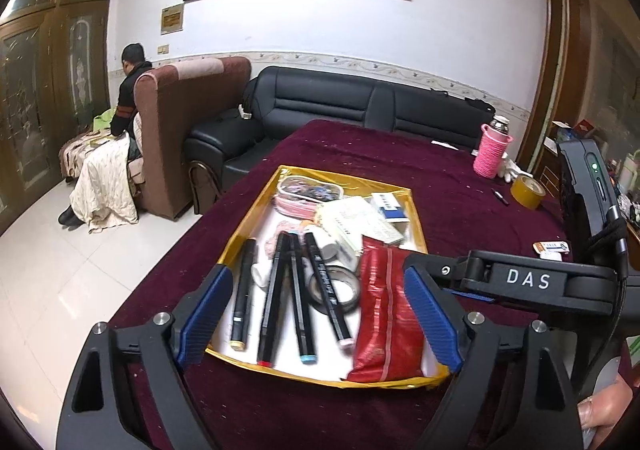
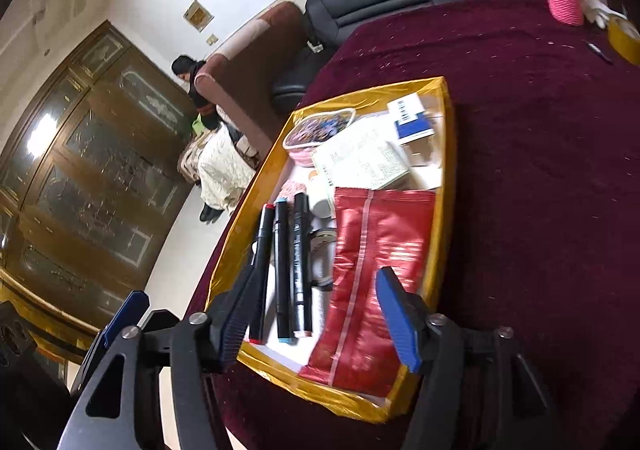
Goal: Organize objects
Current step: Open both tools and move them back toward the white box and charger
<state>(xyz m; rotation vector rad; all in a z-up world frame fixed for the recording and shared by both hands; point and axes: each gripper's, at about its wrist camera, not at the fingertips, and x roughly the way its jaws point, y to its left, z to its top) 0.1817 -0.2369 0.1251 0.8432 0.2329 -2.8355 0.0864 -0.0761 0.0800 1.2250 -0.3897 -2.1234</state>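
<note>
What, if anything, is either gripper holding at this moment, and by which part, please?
Nothing is held. The left gripper and the right gripper both stand open above the yellow tray, pads clear of the markers and the red packet.

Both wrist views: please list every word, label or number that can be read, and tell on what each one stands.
"DAS": white letters on the right gripper body, left wrist view.
Marker: white print along the barrel, too blurred to read.
Paper sheet: printed lines, too small.
Blue-white box: barcode label, unreadable.
Small box on the cloth: print too small.
Nothing else is legible.
</note>
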